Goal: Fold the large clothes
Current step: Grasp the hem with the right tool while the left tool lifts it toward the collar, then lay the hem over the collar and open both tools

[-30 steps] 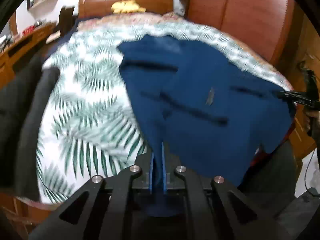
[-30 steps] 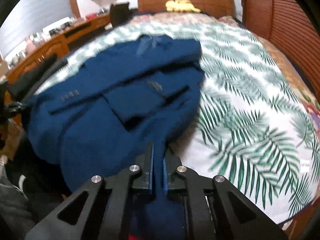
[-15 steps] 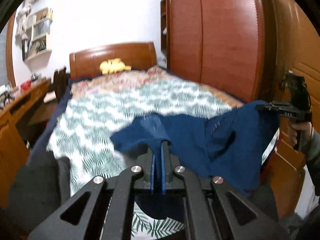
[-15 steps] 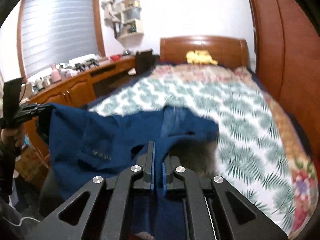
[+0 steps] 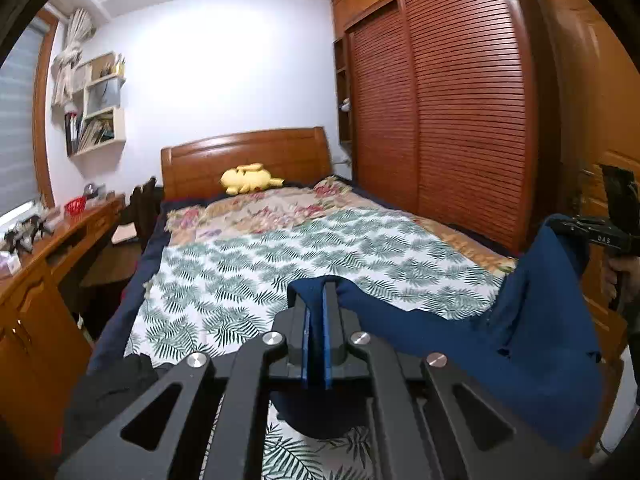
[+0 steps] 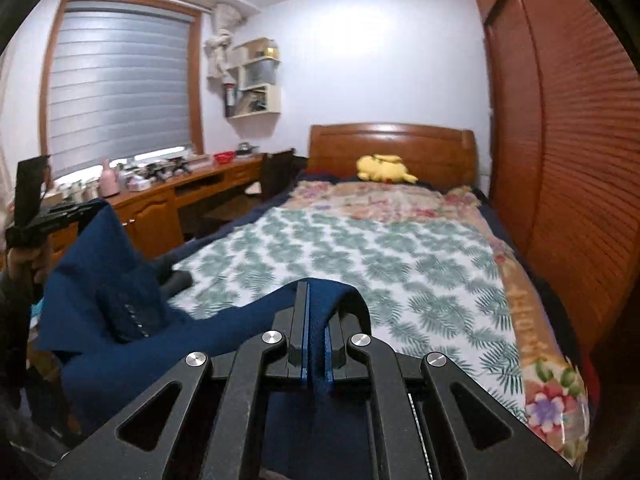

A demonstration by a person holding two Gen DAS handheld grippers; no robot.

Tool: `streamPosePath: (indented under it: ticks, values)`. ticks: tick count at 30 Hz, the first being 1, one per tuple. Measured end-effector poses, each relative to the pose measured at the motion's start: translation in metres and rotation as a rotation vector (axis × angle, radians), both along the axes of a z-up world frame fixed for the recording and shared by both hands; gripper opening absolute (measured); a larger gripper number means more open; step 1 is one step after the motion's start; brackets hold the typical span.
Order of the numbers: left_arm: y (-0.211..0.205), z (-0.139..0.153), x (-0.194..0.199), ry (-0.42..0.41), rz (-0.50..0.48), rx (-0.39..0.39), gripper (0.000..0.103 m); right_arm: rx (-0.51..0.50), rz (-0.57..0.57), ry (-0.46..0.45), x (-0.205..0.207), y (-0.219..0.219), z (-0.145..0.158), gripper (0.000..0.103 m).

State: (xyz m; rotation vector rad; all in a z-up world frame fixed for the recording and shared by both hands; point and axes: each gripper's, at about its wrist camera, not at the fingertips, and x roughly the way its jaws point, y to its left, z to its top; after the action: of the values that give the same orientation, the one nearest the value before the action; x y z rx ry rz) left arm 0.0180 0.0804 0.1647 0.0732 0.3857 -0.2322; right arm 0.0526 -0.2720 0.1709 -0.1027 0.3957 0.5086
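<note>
Both grippers clamp the blue jacket (image 5: 532,344) — the left gripper (image 5: 315,312) and the right gripper (image 6: 316,312) each pinch an edge low in the frame, the cloth hanging between them above the bed (image 6: 400,256). No fold shows yet — I judge the folding barely begun.

Left hand-held gripper (image 5: 315,300) clamped shut, raised level; right hand-held gripper (image 6: 316,304) likewise clamped, level.

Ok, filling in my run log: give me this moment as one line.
left gripper: shut on blue jacket | right gripper: shut on blue jacket | jacket: held up above bed
</note>
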Motion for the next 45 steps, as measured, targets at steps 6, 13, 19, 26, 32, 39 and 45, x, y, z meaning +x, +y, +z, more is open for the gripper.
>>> streamPosePath:
  ticks: [6, 13, 19, 26, 32, 39, 45]
  values:
    - [0.008, -0.062, 0.094, 0.111, 0.080, -0.011, 0.002, -0.082, -0.071, 0.100, 0.098, 0.019, -0.052, 0.003]
    - [0.001, -0.141, 0.170, 0.243, 0.098, -0.042, 0.004, -0.150, -0.132, 0.257, 0.196, 0.045, -0.156, 0.003]
    - [-0.011, -0.174, 0.167, 0.192, 0.112, 0.013, 0.006, -0.225, -0.169, 0.272, 0.209, 0.056, -0.201, 0.029]
    - [0.002, -0.180, 0.149, 0.151, 0.094, 0.035, 0.013, -0.249, -0.195, 0.220, 0.200, 0.071, -0.203, 0.065]
    - [0.019, -0.182, 0.137, 0.135, 0.102, 0.032, 0.020, -0.275, -0.239, 0.247, 0.195, 0.080, -0.199, 0.070]
    - [0.047, -0.191, 0.124, 0.144, 0.129, 0.004, 0.023, -0.321, -0.254, 0.207, 0.181, 0.084, -0.183, 0.071]
    - [0.059, -0.207, 0.114, 0.173, 0.124, -0.010, 0.025, -0.292, -0.097, 0.226, 0.162, 0.125, -0.183, 0.072]
